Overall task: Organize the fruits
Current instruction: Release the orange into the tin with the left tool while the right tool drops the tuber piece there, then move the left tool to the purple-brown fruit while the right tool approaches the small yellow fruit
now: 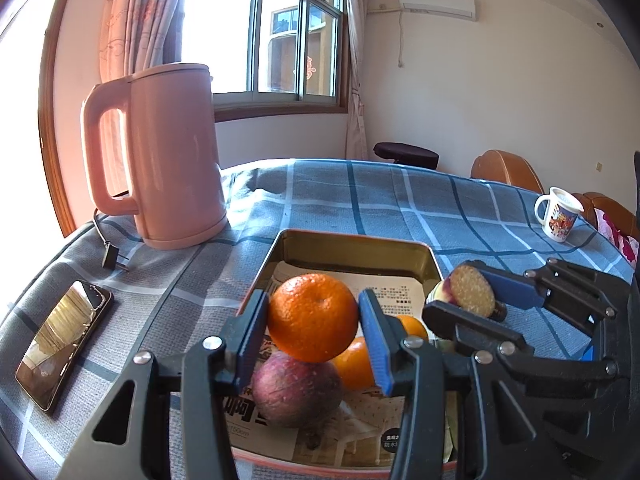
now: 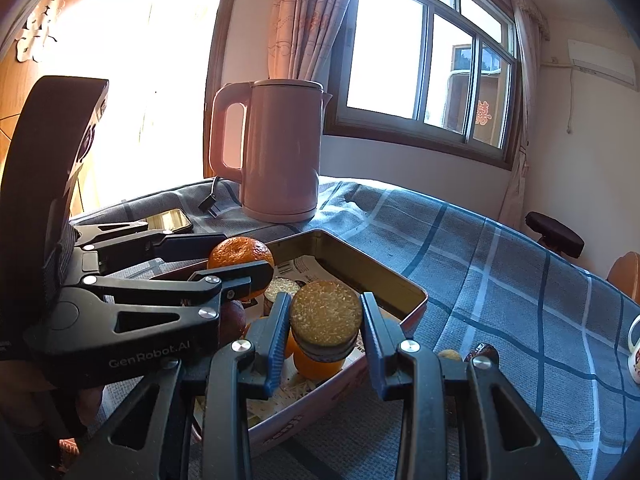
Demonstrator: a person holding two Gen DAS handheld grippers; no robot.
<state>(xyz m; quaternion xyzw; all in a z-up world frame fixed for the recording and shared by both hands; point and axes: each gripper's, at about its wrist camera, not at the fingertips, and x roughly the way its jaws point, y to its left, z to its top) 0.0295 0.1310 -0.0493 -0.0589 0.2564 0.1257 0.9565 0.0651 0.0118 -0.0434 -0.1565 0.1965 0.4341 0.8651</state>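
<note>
Orange [image 1: 313, 317] clamped in left hand-held gripper [image 1: 313, 334], cut fruit half [image 2: 326, 314] clamped in right hand-held gripper [image 2: 326, 334]; both held over tin tray [image 1: 356, 249], seemingly for depositing among fruit inside.

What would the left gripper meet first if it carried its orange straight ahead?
Probably the far wall of the metal tray, beyond the orange held in the left gripper; depth is uncertain.

My left gripper [image 1: 314, 326] sat low centre, jaws clamped on a load; my right gripper [image 2: 326, 320] likewise, both tilted downward.
</note>
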